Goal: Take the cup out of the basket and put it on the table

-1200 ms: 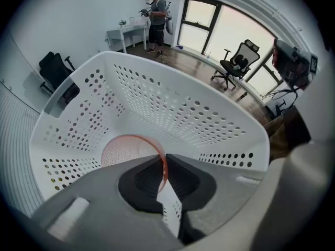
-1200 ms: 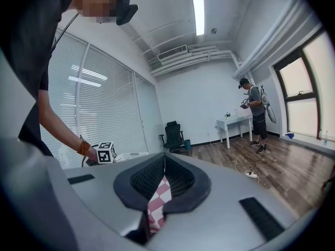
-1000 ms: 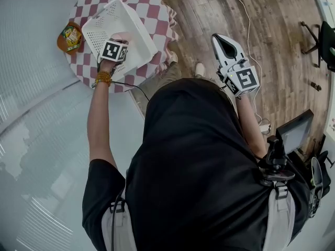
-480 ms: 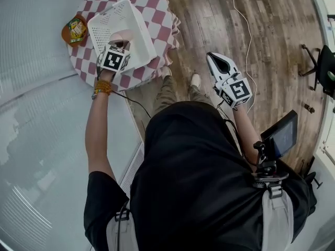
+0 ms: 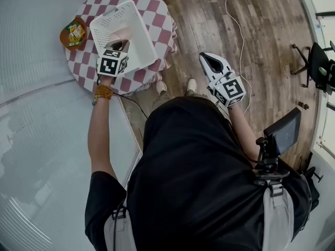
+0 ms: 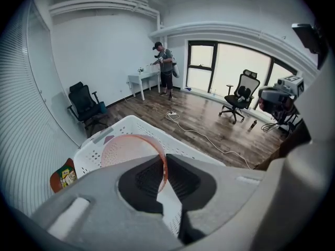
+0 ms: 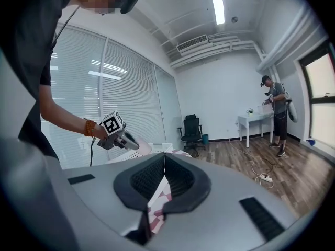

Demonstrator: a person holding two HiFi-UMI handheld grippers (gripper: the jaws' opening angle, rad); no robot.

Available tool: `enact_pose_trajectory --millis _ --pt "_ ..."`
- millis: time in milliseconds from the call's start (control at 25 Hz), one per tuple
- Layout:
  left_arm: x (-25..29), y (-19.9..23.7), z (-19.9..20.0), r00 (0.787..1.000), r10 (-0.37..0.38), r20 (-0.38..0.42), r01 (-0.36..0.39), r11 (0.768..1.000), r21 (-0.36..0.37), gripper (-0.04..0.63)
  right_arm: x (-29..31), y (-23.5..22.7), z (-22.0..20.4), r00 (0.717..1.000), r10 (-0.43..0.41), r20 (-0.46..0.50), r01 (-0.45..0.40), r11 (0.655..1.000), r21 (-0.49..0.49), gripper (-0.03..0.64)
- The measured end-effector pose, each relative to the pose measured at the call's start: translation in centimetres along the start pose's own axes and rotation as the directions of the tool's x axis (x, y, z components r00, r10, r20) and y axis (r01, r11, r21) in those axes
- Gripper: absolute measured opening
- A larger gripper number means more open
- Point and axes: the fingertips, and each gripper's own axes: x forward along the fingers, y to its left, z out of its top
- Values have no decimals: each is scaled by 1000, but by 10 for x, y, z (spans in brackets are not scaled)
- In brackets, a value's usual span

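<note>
A translucent pink cup hangs just above the white perforated basket, with my left gripper shut on its rim. From the head view the cup shows over the basket, which rests on the round red-and-white checked table. The left gripper points steeply down at it. My right gripper hovers over the wooden floor to the right of the table. Its jaws are shut with nothing between them. The right gripper view shows the left gripper off to the left.
An orange bowl with a snack packet sits at the table's left edge. A white cable runs across the floor. A monitor on a stand is to my right. A person stands at a far white desk, near office chairs.
My left gripper has risen with the cup, lifting it up from inside the basket. The right gripper has drifted left, closer to the table.
</note>
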Motion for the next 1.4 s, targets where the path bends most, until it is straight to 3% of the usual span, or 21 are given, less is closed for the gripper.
enact_pose_trajectory --millis 320,800,920,1080,1400 --pt "-39 2 -2 987 32 156 -32 999 -1 20 14 34 4 1000 24 0 -24 999 -31 11" --pt "-103 -9 32 934 88 347 -100 995 18 20 27 56 6 996 87 -18 -87 995 -46 11" --pt "-119 -12 41 910 111 400 -126 992 10 20 28 59 6 994 103 -23 -104 993 -52 11" --pt "-142 -15 49 863 161 478 -185 983 2 20 32 62 7 993 119 -28 -120 991 -61 11" --pt "-174 -20 46 797 223 561 -239 970 -46 20 41 75 7 985 166 -41 -168 983 -78 11"
